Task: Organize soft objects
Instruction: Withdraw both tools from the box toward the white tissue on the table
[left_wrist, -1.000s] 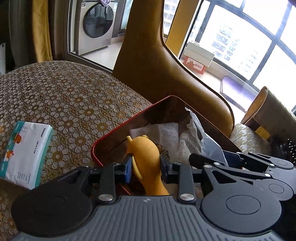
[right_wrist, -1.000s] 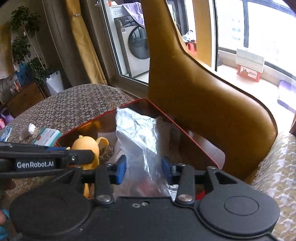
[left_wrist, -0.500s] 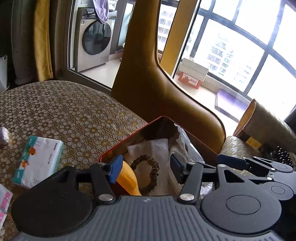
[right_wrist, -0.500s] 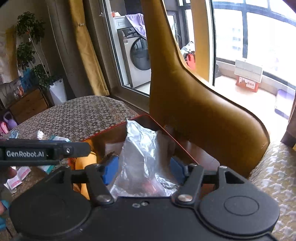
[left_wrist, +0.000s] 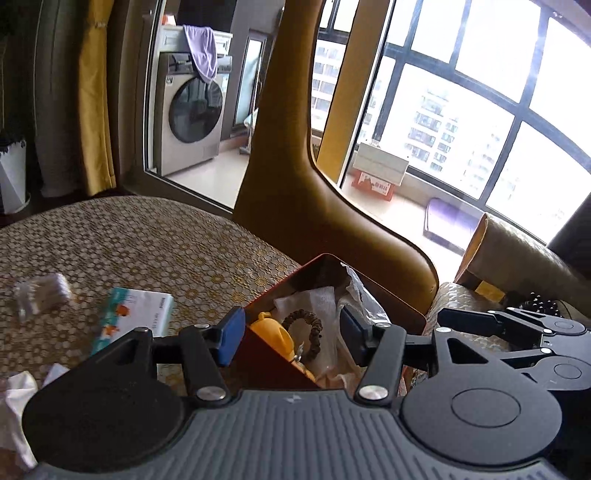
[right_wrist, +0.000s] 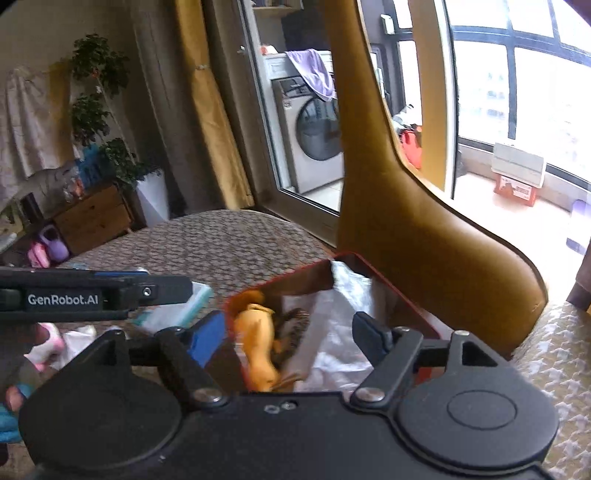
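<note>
1 red box sits at the table edge, w/ 1 tan chair back rising just behind it at 12 o'clock. Inside the box: 1 yellow soft toy at the 9 o'clock side, 1 beaded ring beside it, 1 white cloth under both, 1 crinkled clear bag toward 3 o'clock. 2 grippers are in view. The left gripper hangs above the box's near corner, jaws apart w/ nothing pinched; they have just been opening, and the toy lies free below. The right gripper hovers over the box too, jaws spread wide and just been opening further; the bag lies below, not pressed by either pad. On the patterned tablecloth: 1 tissue pack at 9 o'clock of the box, 1 small clear packet further out, blurred, and 1 crumpled white item at 8 o'clock. Most of the cloth toward 10–11 o'clock is bare. The box's far rim nearly meets the chair, so room there is tight.
</note>
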